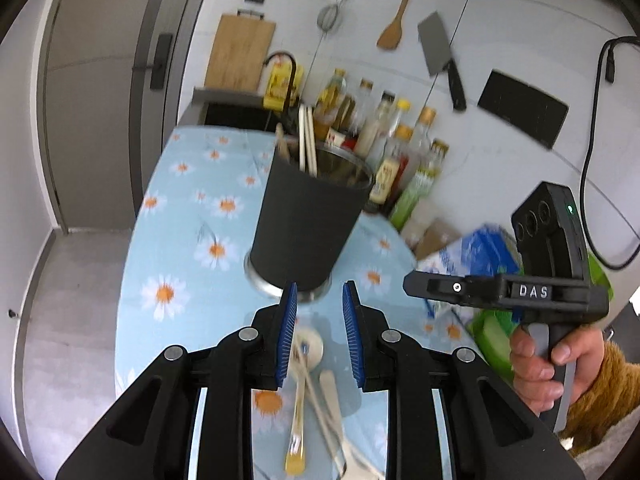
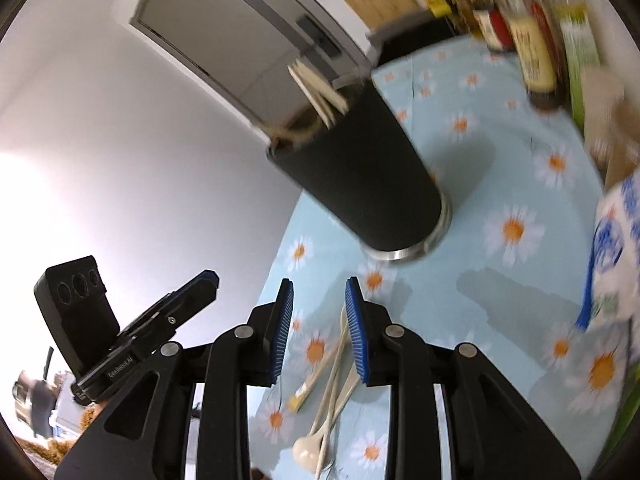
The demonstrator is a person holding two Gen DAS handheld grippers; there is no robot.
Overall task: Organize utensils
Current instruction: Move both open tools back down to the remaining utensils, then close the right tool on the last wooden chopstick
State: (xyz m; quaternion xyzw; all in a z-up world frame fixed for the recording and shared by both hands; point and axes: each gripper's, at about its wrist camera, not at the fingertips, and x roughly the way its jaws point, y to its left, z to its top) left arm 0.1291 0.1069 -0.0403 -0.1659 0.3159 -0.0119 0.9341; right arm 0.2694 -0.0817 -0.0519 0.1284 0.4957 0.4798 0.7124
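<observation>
A black utensil cup (image 1: 308, 216) with a steel base stands upright on the daisy tablecloth (image 1: 188, 216), holding chopsticks (image 1: 307, 142) and a wooden utensil. My left gripper (image 1: 320, 300) hovers just in front of the cup, jaws slightly apart with nothing between them. Under it on the cloth lie a cream spoon (image 1: 310, 346), a yellow-handled utensil (image 1: 296, 432) and a wooden spatula (image 1: 332, 396). My right gripper (image 2: 320, 296) is open too, above the same loose utensils (image 2: 332, 376), with the cup (image 2: 360, 176) beyond. Each gripper shows in the other's view: the right one (image 1: 410, 285) and the left one (image 2: 212, 280).
Condiment bottles (image 1: 384, 140) crowd the table's back right. A blue-and-white package (image 1: 476, 252) and a green pack (image 1: 496, 332) sit at the right. A cleaver (image 1: 440, 52), a wooden spatula and a cutting board (image 1: 240, 52) are on the wall behind. The table edge drops off at the left.
</observation>
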